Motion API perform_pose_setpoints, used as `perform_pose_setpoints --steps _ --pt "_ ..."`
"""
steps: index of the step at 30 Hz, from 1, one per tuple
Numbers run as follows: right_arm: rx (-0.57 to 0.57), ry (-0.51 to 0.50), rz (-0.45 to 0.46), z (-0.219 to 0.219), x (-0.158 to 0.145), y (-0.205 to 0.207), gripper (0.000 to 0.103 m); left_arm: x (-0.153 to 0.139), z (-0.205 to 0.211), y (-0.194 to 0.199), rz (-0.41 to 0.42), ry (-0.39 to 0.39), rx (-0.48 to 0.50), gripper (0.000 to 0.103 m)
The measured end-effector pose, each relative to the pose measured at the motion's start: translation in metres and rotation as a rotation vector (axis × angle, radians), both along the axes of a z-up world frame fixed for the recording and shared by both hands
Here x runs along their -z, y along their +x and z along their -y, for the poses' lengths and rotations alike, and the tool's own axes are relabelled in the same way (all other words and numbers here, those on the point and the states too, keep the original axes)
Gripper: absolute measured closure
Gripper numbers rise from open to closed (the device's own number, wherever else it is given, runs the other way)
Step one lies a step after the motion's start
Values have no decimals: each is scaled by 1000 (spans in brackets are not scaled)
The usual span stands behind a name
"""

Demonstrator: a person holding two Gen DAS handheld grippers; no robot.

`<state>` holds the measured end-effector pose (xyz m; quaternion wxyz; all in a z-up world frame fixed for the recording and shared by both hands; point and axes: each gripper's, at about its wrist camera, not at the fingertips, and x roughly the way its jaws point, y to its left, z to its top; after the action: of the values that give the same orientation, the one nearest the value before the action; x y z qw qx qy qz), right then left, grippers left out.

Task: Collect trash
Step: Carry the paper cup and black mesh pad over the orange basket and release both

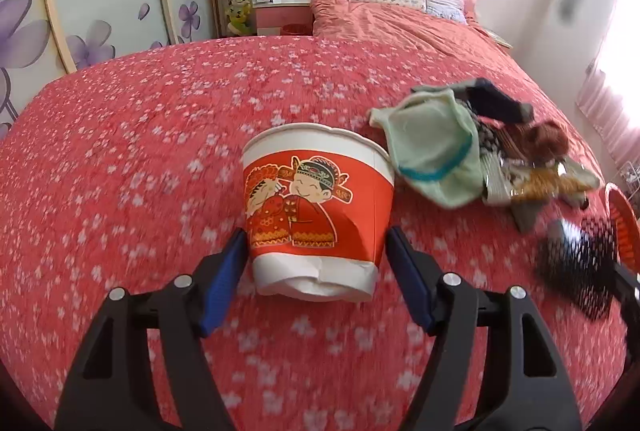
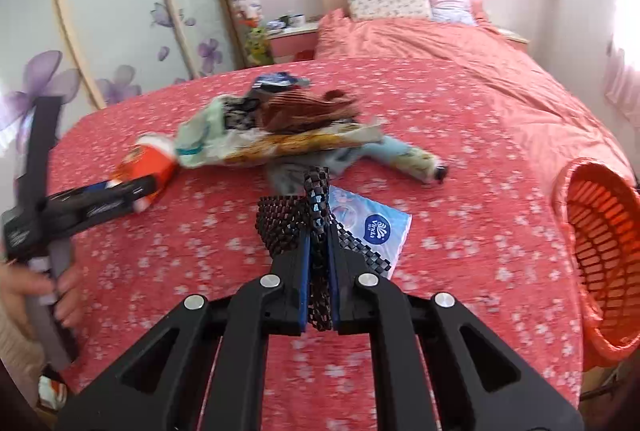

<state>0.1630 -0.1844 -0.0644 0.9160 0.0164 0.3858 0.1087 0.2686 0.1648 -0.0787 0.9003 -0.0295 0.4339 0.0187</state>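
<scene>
A red and white paper cup (image 1: 320, 207) with a cartoon couple lies on the red flowered bedspread (image 1: 120, 151), its dented base toward me. My left gripper (image 1: 316, 235) is open. Its blue pads (image 1: 224, 279) flank the cup's lower sides very closely, without a clear press. In the right wrist view my right gripper (image 2: 319, 235) is shut on a piece of black mesh (image 2: 280, 231) lifted above the bed. A blue and white tissue pack (image 2: 376, 231) lies just beyond it. The cup (image 2: 148, 163) shows at left between the left gripper's fingers.
A pile of socks and cloth (image 1: 440, 151) with a yellow snack wrapper (image 2: 304, 143) lies right of the cup. An orange slatted basket (image 2: 600, 251) stands at the bed's right edge. A hand (image 2: 60, 291) holds the left gripper's handle. Pillows and a nightstand are far back.
</scene>
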Motion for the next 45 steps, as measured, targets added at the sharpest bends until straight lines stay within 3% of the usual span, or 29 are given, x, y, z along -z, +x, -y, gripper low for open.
perform_pose_setpoints --steps 5,14,17,27,34,37,45 --pt "85 8 -39 18 13 9 95 6 5 3 -15 32 -15 29" --pt "39 25 -55 13 17 15 90 12 9 18 -27 55 -33 30" --pt "31 30 -53 13 16 13 94 7 9 16 -7 56 -27 30" --pt "14 61 7 15 -8 -7 95 -21 6 -10 79 72 -21 31" --pt "12 50 -12 16 -4 -8 95 -3 10 -17 5 80 3 29" --pt "13 48 -27 17 1 -7 95 1 8 -13 -12 65 -8 20" --pt "12 59 -39 21 4 -5 95 1 12 1 -18 58 -11 27"
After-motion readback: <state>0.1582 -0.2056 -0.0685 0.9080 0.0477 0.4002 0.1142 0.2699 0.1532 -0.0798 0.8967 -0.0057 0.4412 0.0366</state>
